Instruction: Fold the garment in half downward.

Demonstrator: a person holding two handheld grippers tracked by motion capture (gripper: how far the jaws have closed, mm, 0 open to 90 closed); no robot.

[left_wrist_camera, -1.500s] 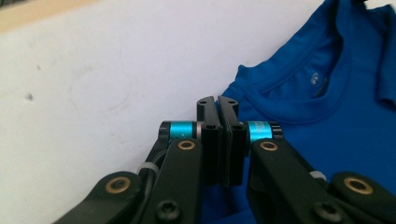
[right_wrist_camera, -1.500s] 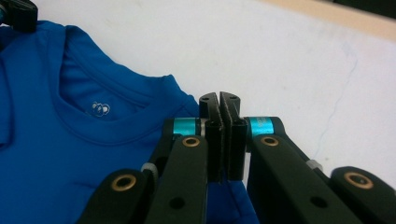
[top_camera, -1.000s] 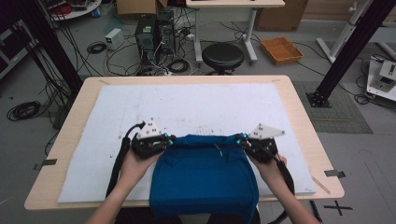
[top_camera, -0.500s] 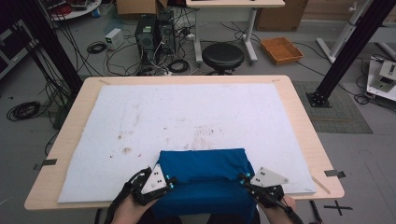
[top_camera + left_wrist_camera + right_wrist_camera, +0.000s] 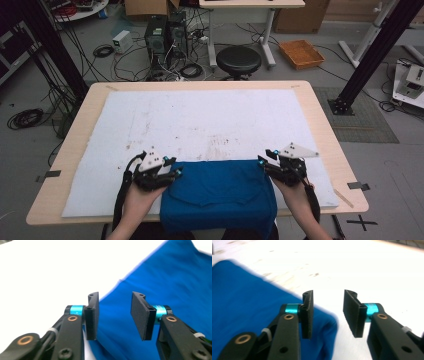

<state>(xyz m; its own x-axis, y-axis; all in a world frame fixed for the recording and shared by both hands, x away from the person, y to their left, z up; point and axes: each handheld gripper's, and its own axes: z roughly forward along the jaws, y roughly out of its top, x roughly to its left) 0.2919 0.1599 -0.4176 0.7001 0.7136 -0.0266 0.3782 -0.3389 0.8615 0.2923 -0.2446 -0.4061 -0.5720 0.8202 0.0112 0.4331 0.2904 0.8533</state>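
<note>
The blue cloth (image 5: 218, 192) lies flat between the two grippers. The left gripper (image 5: 115, 315) and right gripper (image 5: 328, 315) have just been opening; both stand half open over its corners, gripping nothing.

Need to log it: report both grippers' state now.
Left gripper: open, just released the blue cloth.
Right gripper: open, just released it too.

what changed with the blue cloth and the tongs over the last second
Both tongs, left and right, drew the blue cloth's far edge back toward the person, folding it shorter, then their jaws have just been opening, letting it go. The white mat stayed put.
</note>
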